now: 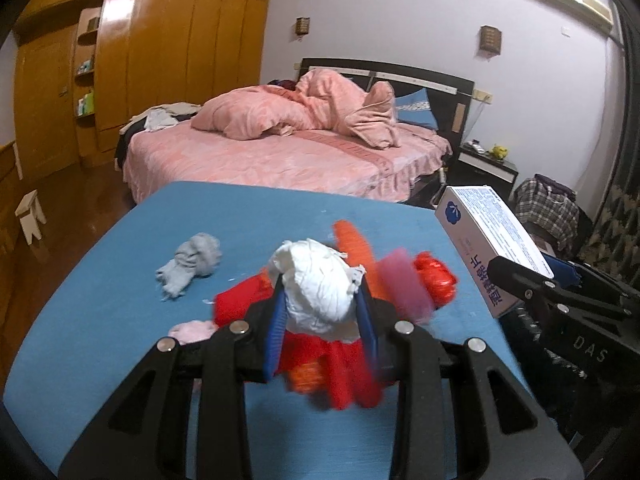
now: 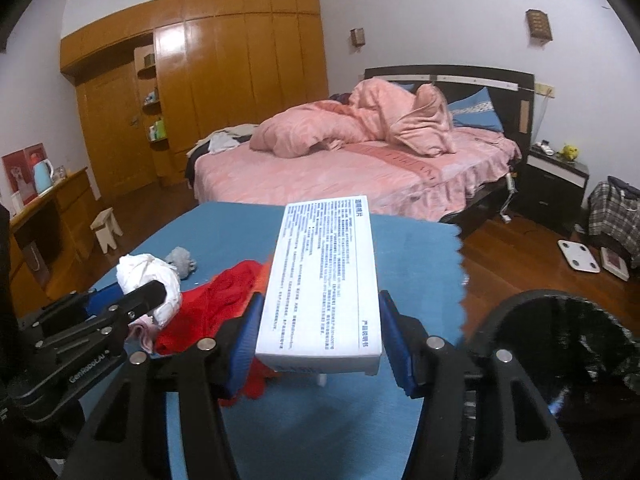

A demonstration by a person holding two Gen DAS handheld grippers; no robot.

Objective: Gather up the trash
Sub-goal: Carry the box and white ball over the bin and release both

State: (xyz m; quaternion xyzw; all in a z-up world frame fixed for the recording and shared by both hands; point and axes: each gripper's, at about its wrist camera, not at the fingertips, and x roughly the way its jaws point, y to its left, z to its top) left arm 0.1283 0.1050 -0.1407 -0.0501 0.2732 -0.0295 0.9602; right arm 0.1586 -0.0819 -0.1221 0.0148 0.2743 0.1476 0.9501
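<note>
— While the left gripper hangs above the blue cloth, what sits between its blue pads?

— A crumpled white paper ball, pinched on both flanks; the jaws stand only as wide as the wad. Under it lies a heap of red and orange wrappers, blurred in the left wrist view, and a pink scrap at the heap's 9 o'clock.

— And the right gripper?

— It has closed on a white box with blue print, one blue pad against each long side, the box running away from the camera toward 12 o'clock. In the left wrist view the same box shows at 3 o'clock of the paper ball, tilted.

— Anything loose on the cloth?

— A grey crumpled wad, lying alone at about 10 o'clock from the paper ball, apart from the red heap. In the right wrist view it peeks out just past the white ball.

— And beside the table?

— A black-lined bin at 3 o'clock of the right gripper, its mouth open upward. Beyond the table, at 12 o'clock, stands a bed with pink bedding.
</note>
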